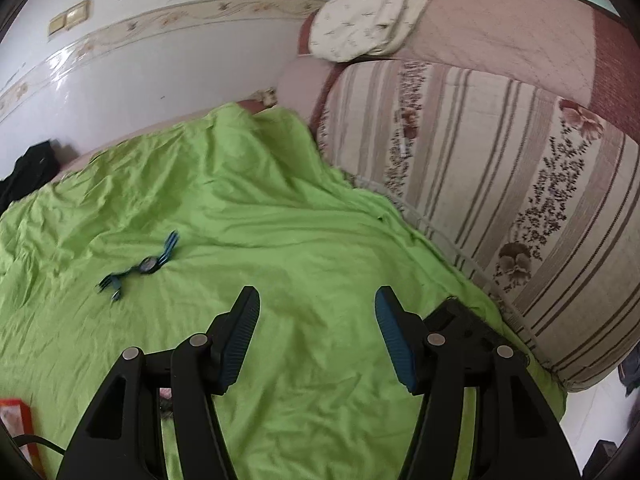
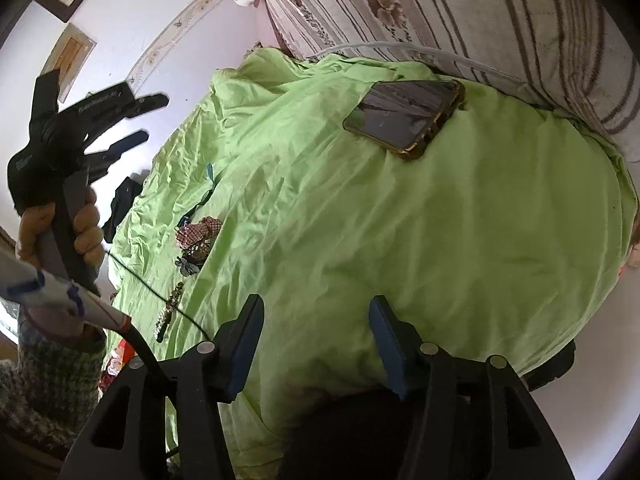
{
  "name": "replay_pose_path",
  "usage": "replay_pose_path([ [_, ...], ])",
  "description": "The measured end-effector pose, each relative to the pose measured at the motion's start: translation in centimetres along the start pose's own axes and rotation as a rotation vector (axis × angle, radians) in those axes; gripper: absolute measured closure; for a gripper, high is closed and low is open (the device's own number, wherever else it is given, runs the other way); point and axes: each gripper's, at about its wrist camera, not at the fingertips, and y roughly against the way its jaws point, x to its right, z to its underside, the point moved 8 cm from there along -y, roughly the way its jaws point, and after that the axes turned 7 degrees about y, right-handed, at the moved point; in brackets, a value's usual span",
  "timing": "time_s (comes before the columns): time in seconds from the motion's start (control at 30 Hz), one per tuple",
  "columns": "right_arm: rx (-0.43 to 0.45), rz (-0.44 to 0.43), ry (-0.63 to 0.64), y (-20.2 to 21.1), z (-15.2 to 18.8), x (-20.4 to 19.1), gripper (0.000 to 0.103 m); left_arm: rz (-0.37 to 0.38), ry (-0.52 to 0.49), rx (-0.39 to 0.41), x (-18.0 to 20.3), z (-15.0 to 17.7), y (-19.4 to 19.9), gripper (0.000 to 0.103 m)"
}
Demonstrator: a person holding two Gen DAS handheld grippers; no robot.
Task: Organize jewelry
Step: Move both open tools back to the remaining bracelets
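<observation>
1. Left wrist view: your left gripper (image 1: 317,300) hangs wide open and empty over the green sheet (image 1: 280,208); the blue watch (image 1: 144,266) lies at ten o'clock.
2. Your right gripper (image 2: 316,310) also gapes empty; hair ornaments (image 2: 196,242) lie at ten o'clock, a phone (image 2: 404,118) at one o'clock beside the striped quilt (image 2: 500,20).

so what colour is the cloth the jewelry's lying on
Bright lime green cloth, plain and wrinkled; the left wrist view shows it best.

Bare green cloth (image 2: 360,220) spreads wide between the phone (image 2: 404,118) beside the striped bedding (image 2: 500,12) and scattered hair accessories (image 2: 196,240).
</observation>
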Motion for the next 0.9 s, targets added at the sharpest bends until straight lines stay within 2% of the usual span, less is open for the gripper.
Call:
replay_pose_path([
  [0.13, 0.014, -0.007, 0.011, 0.3, -0.1, -0.4, 0.041, -0.057, 0.052, -0.018, -2.8, 1.0, 2.5, 0.044],
  [0.33, 0.058, -0.018, -0.006, 2.3, 0.0, 0.0, 0.041, -0.141, 0.167, -0.02, -9.5, 3.6, 9.9, 0.044],
  [0.43, 0.092, -0.063, -0.014, 4.1, -0.2, -0.9, 0.039, -0.252, 0.242, 0.011, -14.4, 5.2, 14.9, 0.044],
  [0.47, 0.107, -0.086, 0.001, 4.7, -0.5, -1.7, 0.039, -0.311, 0.27, 0.032, -16.7, 5.8, 17.3, 0.043],
  [0.6, 0.129, -0.135, 0.157, 5.5, -2.0, -6.6, 0.038, -0.457, 0.341, 0.085, -22.3, 7.7, 23.4, 0.035],
  [0.67, 0.113, -0.154, 0.23, 5.0, -2.3, -9.1, 0.038, -0.489, 0.355, 0.079, -23.8, 8.6, 24.9, 0.033],
  [0.73, 0.082, -0.175, 0.314, 4.0, -2.3, -11.8, 0.038, -0.483, 0.342, 0.046, -24.7, 9.4, 25.1, 0.031],
  [0.9, 0.025, -0.206, 0.43, 1.4, -1.4, -16.1, 0.038, -0.44, 0.258, -0.064, -26.0, 11.6, 21.5, 0.031],
])
